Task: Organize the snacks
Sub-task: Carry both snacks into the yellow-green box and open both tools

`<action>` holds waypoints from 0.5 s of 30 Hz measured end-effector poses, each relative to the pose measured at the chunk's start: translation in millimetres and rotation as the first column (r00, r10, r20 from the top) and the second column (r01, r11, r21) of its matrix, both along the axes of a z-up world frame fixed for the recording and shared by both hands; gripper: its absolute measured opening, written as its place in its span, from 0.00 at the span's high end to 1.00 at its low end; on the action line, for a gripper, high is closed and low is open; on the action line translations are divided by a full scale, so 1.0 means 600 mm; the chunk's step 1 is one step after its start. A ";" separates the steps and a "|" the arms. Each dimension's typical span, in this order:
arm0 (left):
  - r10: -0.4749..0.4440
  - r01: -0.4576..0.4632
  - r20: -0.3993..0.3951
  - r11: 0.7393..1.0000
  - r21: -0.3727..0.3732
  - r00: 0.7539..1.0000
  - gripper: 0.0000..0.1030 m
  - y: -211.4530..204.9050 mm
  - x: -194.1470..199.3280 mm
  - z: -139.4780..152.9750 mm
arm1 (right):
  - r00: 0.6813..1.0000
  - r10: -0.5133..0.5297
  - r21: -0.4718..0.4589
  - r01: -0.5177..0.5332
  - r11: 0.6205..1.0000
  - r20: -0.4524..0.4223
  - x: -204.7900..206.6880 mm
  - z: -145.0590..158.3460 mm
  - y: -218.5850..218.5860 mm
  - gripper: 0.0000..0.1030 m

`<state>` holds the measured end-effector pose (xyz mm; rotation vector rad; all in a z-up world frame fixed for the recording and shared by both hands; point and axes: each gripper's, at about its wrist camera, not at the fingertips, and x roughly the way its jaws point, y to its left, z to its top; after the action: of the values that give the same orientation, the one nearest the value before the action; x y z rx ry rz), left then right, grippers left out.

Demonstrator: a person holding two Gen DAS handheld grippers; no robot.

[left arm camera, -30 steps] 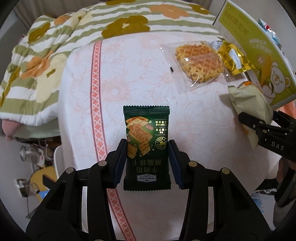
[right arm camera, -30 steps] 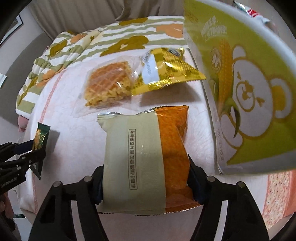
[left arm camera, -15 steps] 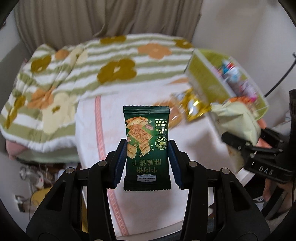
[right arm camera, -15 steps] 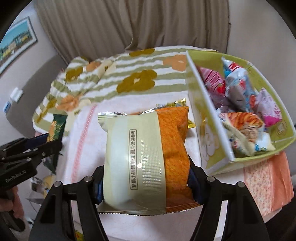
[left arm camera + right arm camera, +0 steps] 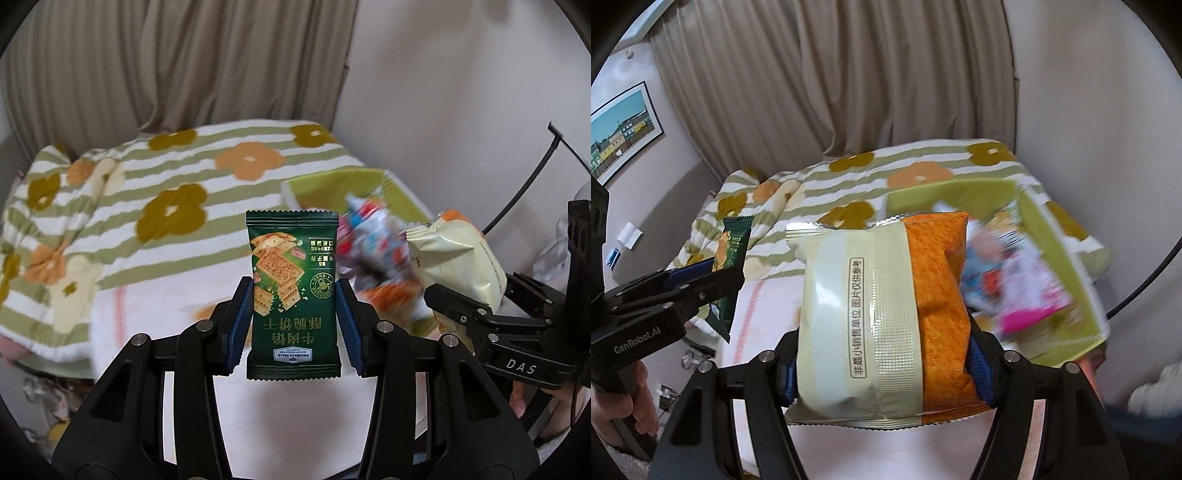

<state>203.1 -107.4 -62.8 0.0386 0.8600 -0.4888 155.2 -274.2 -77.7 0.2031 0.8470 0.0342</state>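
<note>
The dark green foil packet of crackers (image 5: 293,295) sits upright at the centre of the left view, pinched at its two long edges by the left gripper (image 5: 294,321), whose blue-padded fingers (image 5: 242,325) are drawn in narrow against it. It looks light, flat and fairly stiff, though the crackers inside would likely snap under a hard squeeze, so the edge hold suits it. The cream and orange puffed pillow bag (image 5: 882,325) fills the middle of the right view, held low across its width by the right gripper (image 5: 882,373); it seems airy, soft and slick, apt to slide. Behind, at the right of both views, the lime-green cardboard box (image 5: 1056,236) holds blurred bright wrappers. A pale pink tablecloth (image 5: 155,314) lies below, a striped flowered quilt (image 5: 155,184) beyond.
</note>
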 end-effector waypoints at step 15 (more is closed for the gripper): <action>0.049 -0.043 -0.132 0.998 0.051 0.990 0.61 -0.245 0.053 -0.086 | 0.998 0.018 0.016 -0.017 1.000 -0.067 0.039 -0.031 -0.215 0.36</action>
<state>235.0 -254.3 -114.3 0.0302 1.0020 -0.4307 178.5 -403.5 -96.3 0.2123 0.9159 0.0508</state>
